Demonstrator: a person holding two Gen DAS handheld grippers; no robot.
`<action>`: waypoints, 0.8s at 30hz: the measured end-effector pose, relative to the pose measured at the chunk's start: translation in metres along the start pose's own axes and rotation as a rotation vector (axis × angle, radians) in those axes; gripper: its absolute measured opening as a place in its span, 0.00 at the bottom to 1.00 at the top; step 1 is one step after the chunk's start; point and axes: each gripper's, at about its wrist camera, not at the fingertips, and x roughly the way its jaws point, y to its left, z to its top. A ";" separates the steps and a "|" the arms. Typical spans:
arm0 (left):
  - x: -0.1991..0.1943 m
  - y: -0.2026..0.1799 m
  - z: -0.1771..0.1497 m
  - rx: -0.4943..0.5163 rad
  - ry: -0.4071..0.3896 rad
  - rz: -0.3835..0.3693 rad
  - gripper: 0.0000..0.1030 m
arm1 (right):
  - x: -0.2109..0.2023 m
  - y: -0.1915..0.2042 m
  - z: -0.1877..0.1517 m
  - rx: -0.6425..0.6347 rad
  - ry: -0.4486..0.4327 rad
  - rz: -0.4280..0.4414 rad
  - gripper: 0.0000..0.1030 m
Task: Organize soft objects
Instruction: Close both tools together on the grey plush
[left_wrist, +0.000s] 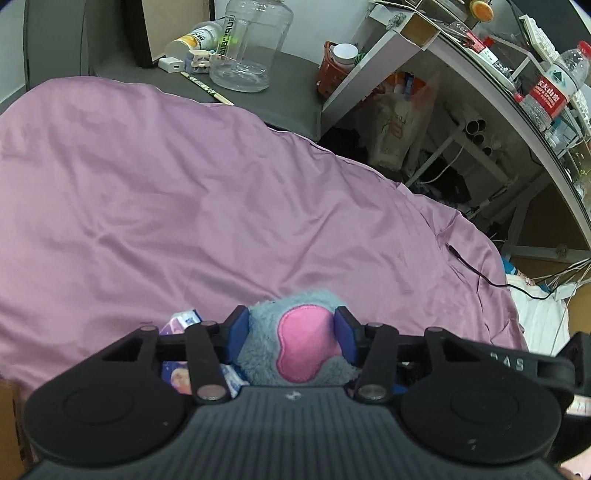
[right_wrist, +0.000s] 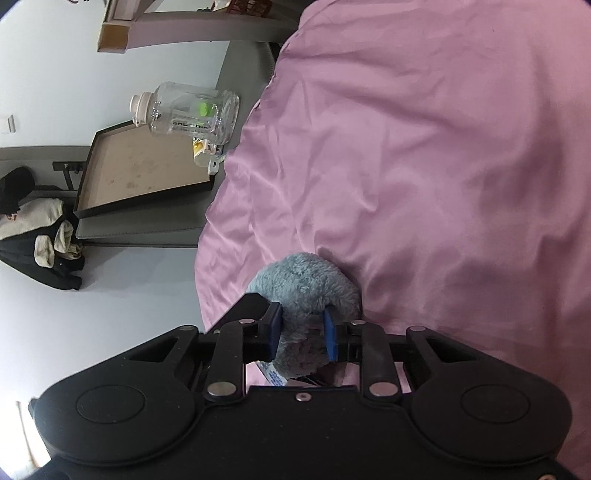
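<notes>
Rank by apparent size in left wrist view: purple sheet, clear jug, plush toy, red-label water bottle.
1. purple sheet, by far.
2. plush toy, but it sits right at the lens in the left gripper, so inflated.
3. clear jug, similar to the toy; unsure.
4. red-label water bottle.

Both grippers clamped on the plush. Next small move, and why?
Probably lift it slightly together. The left gripper pinches the fuzzy blue-grey plush toy's pink-patched part, the right gripper a plain furry part, just above the wrinkled purple satin sheet; lifting would clear the fabric.
</notes>
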 end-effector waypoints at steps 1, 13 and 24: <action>0.001 -0.002 0.001 0.005 -0.002 0.000 0.48 | -0.001 0.000 0.000 -0.002 0.000 -0.004 0.24; 0.002 -0.008 -0.003 0.028 0.020 0.008 0.39 | 0.003 0.002 -0.004 -0.001 -0.003 -0.021 0.23; -0.023 -0.002 -0.022 -0.013 0.040 0.038 0.29 | 0.008 -0.001 -0.012 0.015 0.040 -0.001 0.18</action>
